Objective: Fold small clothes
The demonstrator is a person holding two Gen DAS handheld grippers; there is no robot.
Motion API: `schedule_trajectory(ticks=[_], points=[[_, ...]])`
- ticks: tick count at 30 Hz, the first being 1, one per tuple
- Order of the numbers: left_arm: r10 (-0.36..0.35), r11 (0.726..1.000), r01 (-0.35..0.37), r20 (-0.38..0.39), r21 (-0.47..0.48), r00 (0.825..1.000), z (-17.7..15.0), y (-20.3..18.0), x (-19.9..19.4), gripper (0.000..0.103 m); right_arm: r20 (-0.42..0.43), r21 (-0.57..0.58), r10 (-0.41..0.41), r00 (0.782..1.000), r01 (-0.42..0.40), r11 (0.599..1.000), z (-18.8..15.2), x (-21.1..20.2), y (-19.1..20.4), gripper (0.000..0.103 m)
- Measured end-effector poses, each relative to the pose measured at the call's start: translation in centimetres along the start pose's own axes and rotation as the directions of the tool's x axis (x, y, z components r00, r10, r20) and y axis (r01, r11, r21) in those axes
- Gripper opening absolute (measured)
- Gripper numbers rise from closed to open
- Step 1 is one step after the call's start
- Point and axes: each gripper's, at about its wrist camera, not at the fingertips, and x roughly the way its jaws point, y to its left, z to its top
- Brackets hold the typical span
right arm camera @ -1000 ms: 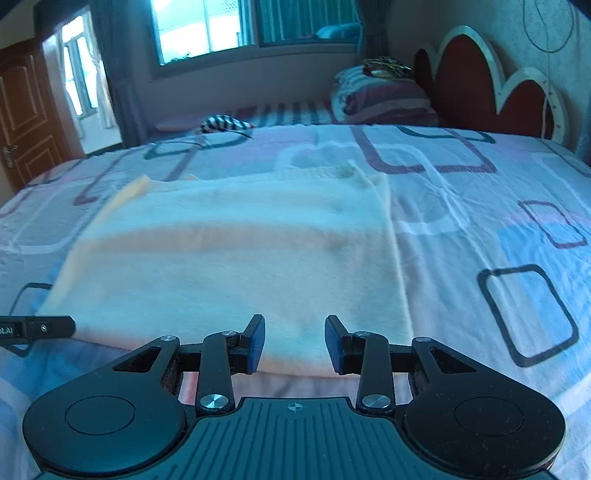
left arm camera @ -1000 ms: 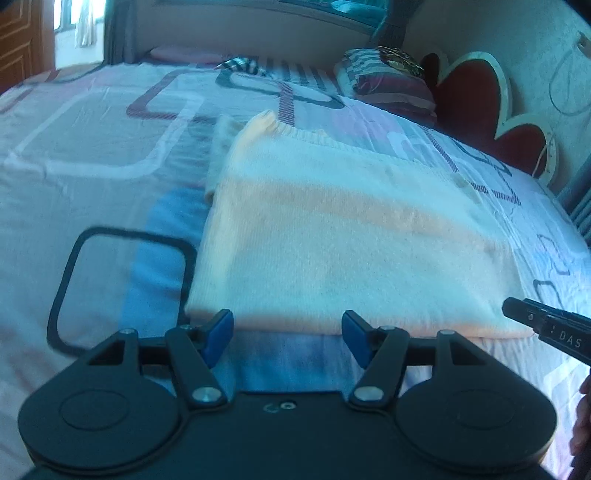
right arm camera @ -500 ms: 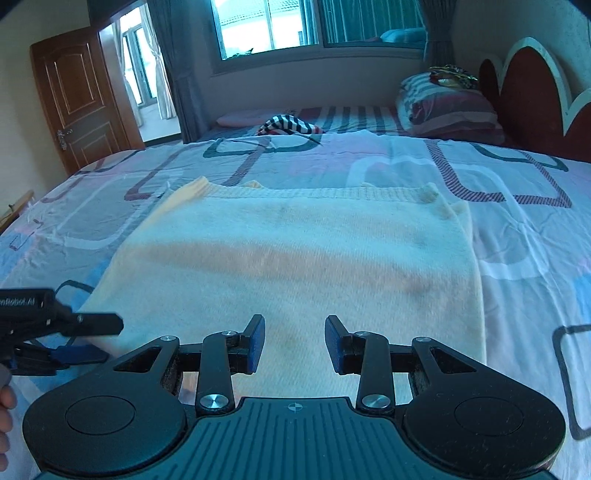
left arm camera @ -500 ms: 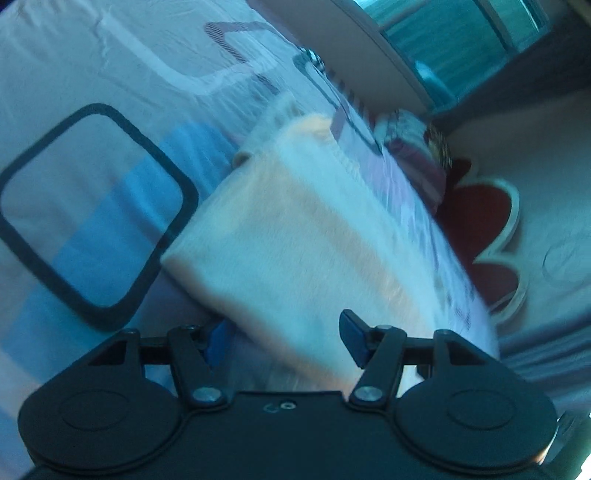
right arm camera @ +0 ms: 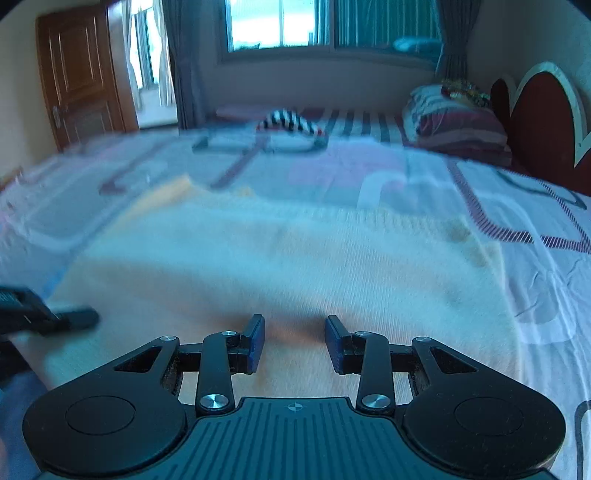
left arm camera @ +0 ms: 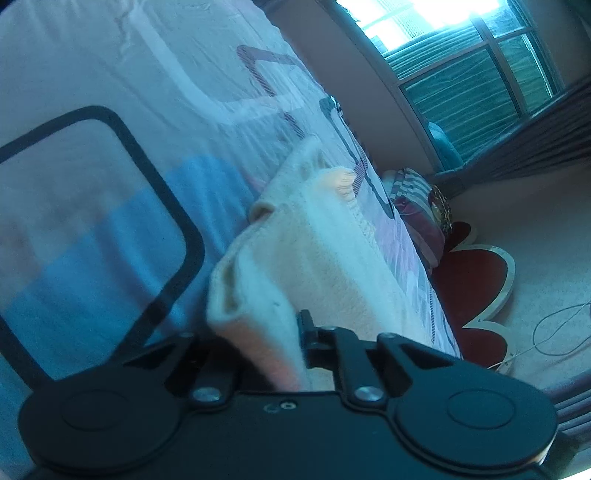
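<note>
A folded cream and pale-orange knit sweater (right arm camera: 280,266) lies flat on the bed. In the left wrist view its near left corner (left arm camera: 266,295) is pinched between the fingers of my left gripper (left arm camera: 273,354), which is tilted and shut on the folded edge. My right gripper (right arm camera: 294,343) is open, low over the sweater's near edge, with nothing between its blue pads (right arm camera: 256,341). The left gripper's tip (right arm camera: 70,317) shows at the left edge of the right wrist view.
The bedsheet (left arm camera: 110,147) has a pattern of squares. A striped garment (right arm camera: 291,123) and pillows (right arm camera: 454,122) lie at the far end by the red headboard (right arm camera: 546,110). A door (right arm camera: 81,77) and window (right arm camera: 295,22) are beyond the bed.
My left gripper has rolled, moved onto the sweater's left corner and shut on it. My right gripper has moved forward over the sweater's near edge, still open.
</note>
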Motion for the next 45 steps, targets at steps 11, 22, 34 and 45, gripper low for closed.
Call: schedule_trajectory(ticks=[11, 22, 34, 45], points=[[-0.006, 0.957, -0.016, 0.075, 0.290, 0.997, -0.1, -6.5, -2.0, 0.006, 0.069, -0.039, -0.025, 0.997, 0.028, 0.999, -1.5, 0.3, 0.6, 0.036], [-0.106, 0.657, 0.193, -0.164, 0.729, 0.981, -7.2, -19.3, 2.2, 0.006, 0.097, 0.153, 0.036, 0.995, -0.050, 0.987, -1.6, -4.0, -5.2, 0.037], [0.041, 0.590, 0.281, -0.377, 0.756, 0.925, -14.8, -17.2, 4.6, 0.044, 0.064, 0.324, -0.082, 0.995, 0.057, 0.944, -5.5, -10.3, -14.6, 0.038], [-0.015, 0.656, 0.140, -0.173, 0.742, 0.985, -8.7, -16.4, -0.6, 0.063, 0.135, 0.462, 0.126, 0.983, -0.175, 0.869, -2.1, -8.6, -15.1, 0.057]])
